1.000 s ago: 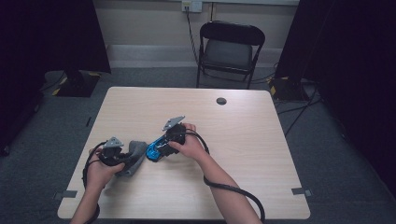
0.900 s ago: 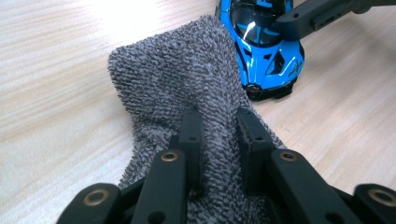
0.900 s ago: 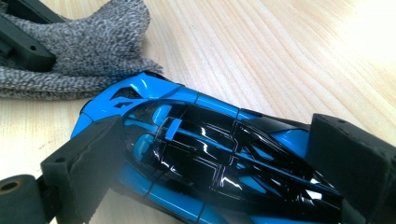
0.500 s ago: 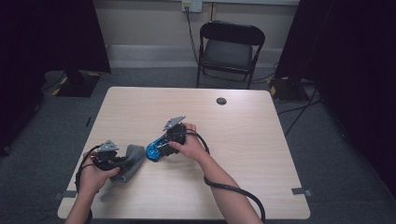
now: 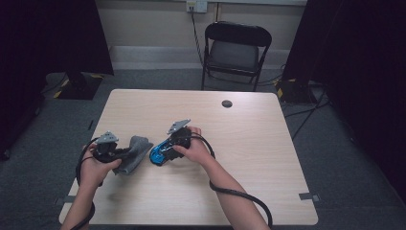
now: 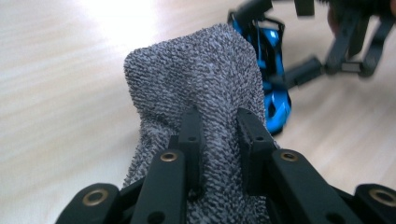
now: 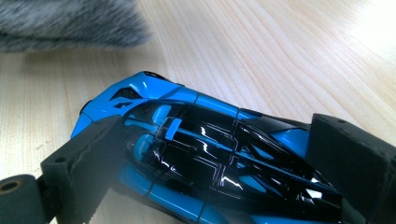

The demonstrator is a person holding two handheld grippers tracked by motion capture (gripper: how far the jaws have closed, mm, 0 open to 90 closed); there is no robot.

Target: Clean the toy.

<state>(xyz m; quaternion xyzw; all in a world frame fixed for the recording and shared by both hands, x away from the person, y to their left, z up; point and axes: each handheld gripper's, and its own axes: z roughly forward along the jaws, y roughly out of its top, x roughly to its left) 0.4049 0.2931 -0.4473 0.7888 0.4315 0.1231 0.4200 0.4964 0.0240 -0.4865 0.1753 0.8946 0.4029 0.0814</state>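
My L gripper (image 5: 125,153) pinches grey cloth (image 5: 134,152) just left of blue toy car (image 5: 160,152); R gripper (image 5: 167,148) clamps car's sides, car on table (image 5: 249,143) near its middle.

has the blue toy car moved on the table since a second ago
No. In the high view the blue toy car lies at the same spot relative to the table's dark round hole, with the right claw closed around it.

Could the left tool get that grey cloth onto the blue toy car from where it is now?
Probably yes. The left tool is shut on the grey cloth, and the blue toy car sits right beside it on the table, held by the right tool. Nothing lies between them.
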